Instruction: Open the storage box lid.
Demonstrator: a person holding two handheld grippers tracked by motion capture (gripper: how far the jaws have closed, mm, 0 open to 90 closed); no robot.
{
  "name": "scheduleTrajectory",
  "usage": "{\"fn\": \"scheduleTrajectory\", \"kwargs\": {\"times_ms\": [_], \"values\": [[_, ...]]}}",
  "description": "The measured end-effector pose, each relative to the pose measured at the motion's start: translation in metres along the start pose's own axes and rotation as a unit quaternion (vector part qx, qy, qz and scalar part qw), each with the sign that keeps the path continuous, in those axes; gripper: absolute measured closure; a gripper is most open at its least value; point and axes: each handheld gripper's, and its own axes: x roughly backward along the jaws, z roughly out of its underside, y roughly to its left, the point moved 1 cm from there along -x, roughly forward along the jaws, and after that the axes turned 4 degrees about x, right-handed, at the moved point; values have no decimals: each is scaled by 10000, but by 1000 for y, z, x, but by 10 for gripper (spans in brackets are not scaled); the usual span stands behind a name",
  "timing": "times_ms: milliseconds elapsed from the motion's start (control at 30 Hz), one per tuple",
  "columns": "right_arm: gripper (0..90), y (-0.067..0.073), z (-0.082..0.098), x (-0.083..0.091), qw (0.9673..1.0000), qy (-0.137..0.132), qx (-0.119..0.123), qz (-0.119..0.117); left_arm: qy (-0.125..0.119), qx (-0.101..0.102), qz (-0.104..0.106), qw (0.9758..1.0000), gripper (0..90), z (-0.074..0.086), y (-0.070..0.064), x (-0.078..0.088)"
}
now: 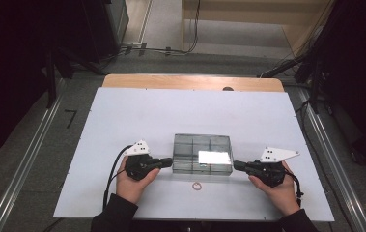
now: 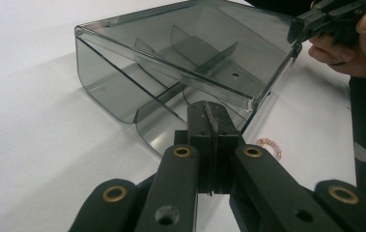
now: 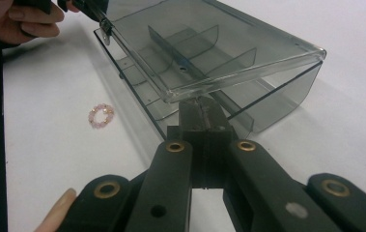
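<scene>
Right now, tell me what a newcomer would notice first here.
A smoky clear box with dividers sits mid-table on the white sheet. The left gripper and right gripper, jaws shut, meet its two ends. A small pink bead bracelet lies just in front of it, nearer the person.

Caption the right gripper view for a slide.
Shut right gripper at the near end of a smoky clear divided box, its lid slightly raised; pink bead bracelet on the white table.
</scene>
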Motion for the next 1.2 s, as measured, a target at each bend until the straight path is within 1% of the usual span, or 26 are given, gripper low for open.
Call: {"fn": "scheduleTrajectory", "kwargs": {"times_ms": [100, 200, 300, 333, 433, 467, 500, 567, 600, 633, 667, 700, 767, 833, 933, 1000, 1033, 1100, 1167, 1200], "values": [[880, 1, -1, 1, 10000, -47, 17, 5, -104, -62, 25, 9999, 900, -2, -3, 1], [880, 2, -4, 2, 10000, -86, 34, 10, -238, -77, 47, 9997, 900, -5, -5, 2], [880, 3, -7, 3, 9998, -178, -26, -35, -380, -133, 61, 9992, 900, -7, -7, 4], [880, 4, -9, 3, 9998, -171, -23, -14, -419, -169, 63, 9990, 900, -8, -8, 4], [880, 6, -14, 4, 9998, -206, -3, 32, -474, -229, 76, 9986, 897, -9, -9, 5], [880, 7, -16, 4, 9998, -210, -2, 36, -478, -225, 49, 9986, 874, -9, -8, 5], [881, 7, -18, 3, 9998, -216, -4, 50, -474, -210, 10, 9987, 828, -9, -8, 5], [880, 7, -20, 3, 9997, -213, -1, 84, -490, -221, -25, 9986, 774, -9, -7, 6], [880, 7, -21, 2, 9997, -218, -27, 92, -521, -233, -101, 9983, 722, -10, -7, 6], [880, 7, -22, 2, 9997, -220, -34, 102, -529, -212, -96, 9983, 674, -10, -7, 6], [880, 7, -23, 2, 9997, -233, -34, 111, -539, -189, -134, 9983, 630, -11, -6, 5], [881, 7, -24, 2, 9996, -238, -24, 124, -570, -203, -259, 9978, 559, -11, -6, 6], [880, 6, -27, 3, 9996, -255, -33, 152, -673, -132, -272, 9973, 453, -13, -5, 5], [880, 4, -30, 5, 9994, -279, -47, 184, -709, -88, -386, 9967, 328, -16, -3, 4], [881, 2, -35, 6, 9991, -331, -92, 234, -729, -72, -480, 9962, 198, -22, -1, 1], [880, 1, -39, 7, 9989, -359, -127, 262, -706, -36, -640, 9954, 99, -27, 1, -2], [881, 0, -40, 7, 9988, -370, -131, 279, -709, -38, -647, 9954, 53, -28, 2, -3], [880, -2, -44, 7, 9987, -391, -151, 305, -707, -70, -674, 9952, 0, -31, 4, -5], [880, -3, -47, 7, 9985, -402, -173, 325, -702, -63, -580, 9958, 0, -35, 7, -9], [880, -5, -48, 8, 9984, -416, -168, 331, -654, -87, -557, 9963, 0, -37, 8, -11]]}}
